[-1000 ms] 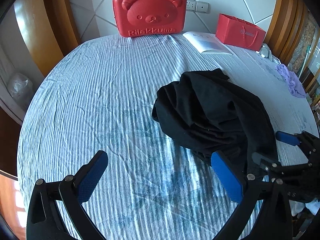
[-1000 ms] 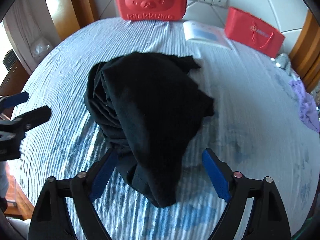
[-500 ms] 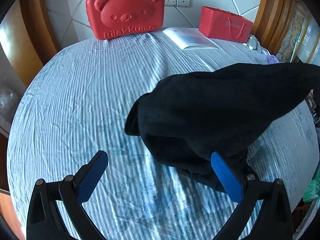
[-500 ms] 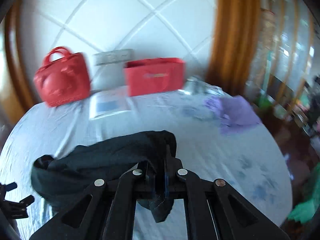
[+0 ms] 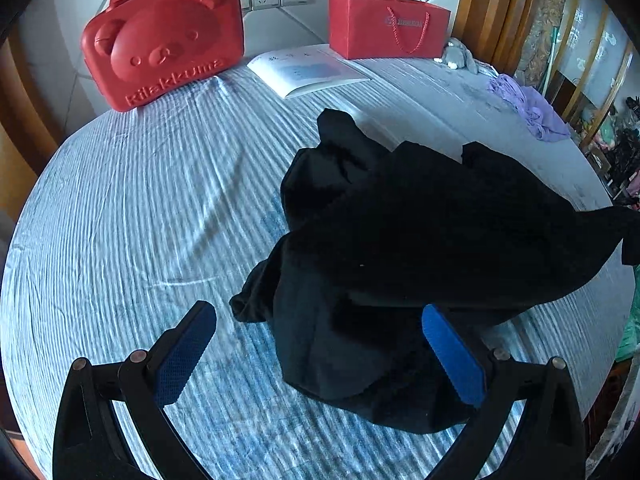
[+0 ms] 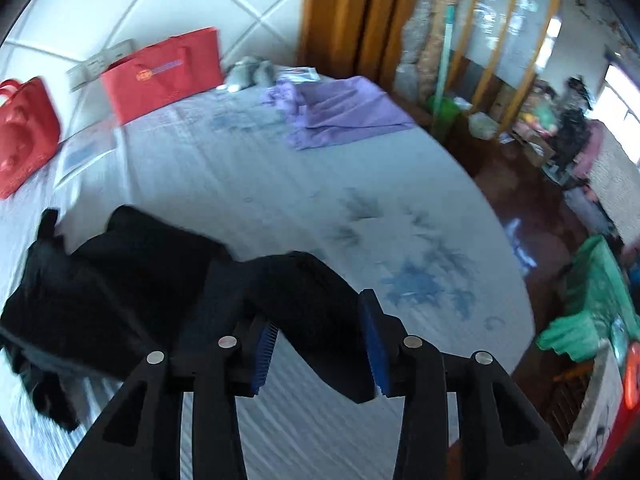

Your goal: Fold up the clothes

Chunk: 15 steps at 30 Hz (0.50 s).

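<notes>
Your black garment [image 5: 404,248] lies bunched on the striped bed [image 5: 132,216]; it looks soft and limp, light enough to sag, so take it at a hem corner. Your right gripper [image 6: 320,344] is opening with a fold between its pads, and your left gripper [image 5: 320,352] hangs spread and empty over the near edge. The red bear case [image 5: 164,40] reads "Rilakkuma".

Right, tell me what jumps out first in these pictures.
A crumpled black garment sprawls mid-bed on the blue striped sheet, one end running between the opening jaws of the right hand-held gripper. Behind it, by the wall, stand a red bear-face case and a red paper bag.
</notes>
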{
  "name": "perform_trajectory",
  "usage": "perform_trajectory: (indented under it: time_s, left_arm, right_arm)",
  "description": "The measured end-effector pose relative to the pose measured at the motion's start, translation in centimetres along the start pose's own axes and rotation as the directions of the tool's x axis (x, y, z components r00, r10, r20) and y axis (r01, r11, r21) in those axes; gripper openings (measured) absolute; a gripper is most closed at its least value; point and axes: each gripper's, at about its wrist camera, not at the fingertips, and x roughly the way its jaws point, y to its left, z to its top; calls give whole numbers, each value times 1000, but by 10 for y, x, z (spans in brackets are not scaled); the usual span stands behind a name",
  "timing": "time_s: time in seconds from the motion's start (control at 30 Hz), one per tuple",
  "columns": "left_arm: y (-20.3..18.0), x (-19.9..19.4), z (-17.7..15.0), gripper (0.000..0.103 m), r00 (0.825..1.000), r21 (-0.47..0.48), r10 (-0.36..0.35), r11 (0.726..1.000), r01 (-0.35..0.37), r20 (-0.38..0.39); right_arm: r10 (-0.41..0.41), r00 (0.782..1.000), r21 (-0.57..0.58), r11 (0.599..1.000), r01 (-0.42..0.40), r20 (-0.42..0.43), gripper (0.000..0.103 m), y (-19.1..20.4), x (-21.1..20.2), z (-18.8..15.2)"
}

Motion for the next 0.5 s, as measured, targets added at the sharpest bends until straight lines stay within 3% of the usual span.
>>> perform_trajectory:
  time_s: [0.1,0.13,0.23,0.27,0.33,0.37,0.5]
  left_arm:
    - [-5,13,7,103,1000,4,21,1000,-21,-20]
    - [-6,17,7,103,999,3,29,1000,-29,-27]
    - [-6,31,7,101,997,-4,39,999,-39,-64]
    - [-6,37,5,94,995,-11,25,1000,-26,-93]
    - [-7,47,2,68,989,-28,-14,1000,10,-146]
    - [-8,48,1,41,987,-37,-29,999,23,-158]
    - [-12,46,-2,17,984,-53,-48,998,39,-170]
  right_arm:
    - [106,994,-36,994,-105,22,50,9,-8,5]
    - [137,990,-53,989,-135,28,58,15,-10,7]
    - [205,979,-139,970,-201,16,60,40,-2,14]
    - [218,976,-169,962,-213,7,60,50,5,17]
    - [248,968,-212,945,-248,-26,60,67,24,23]
    - [262,964,-227,937,-265,-46,60,75,35,26]
    - [283,951,-279,910,-307,-121,60,101,82,42]
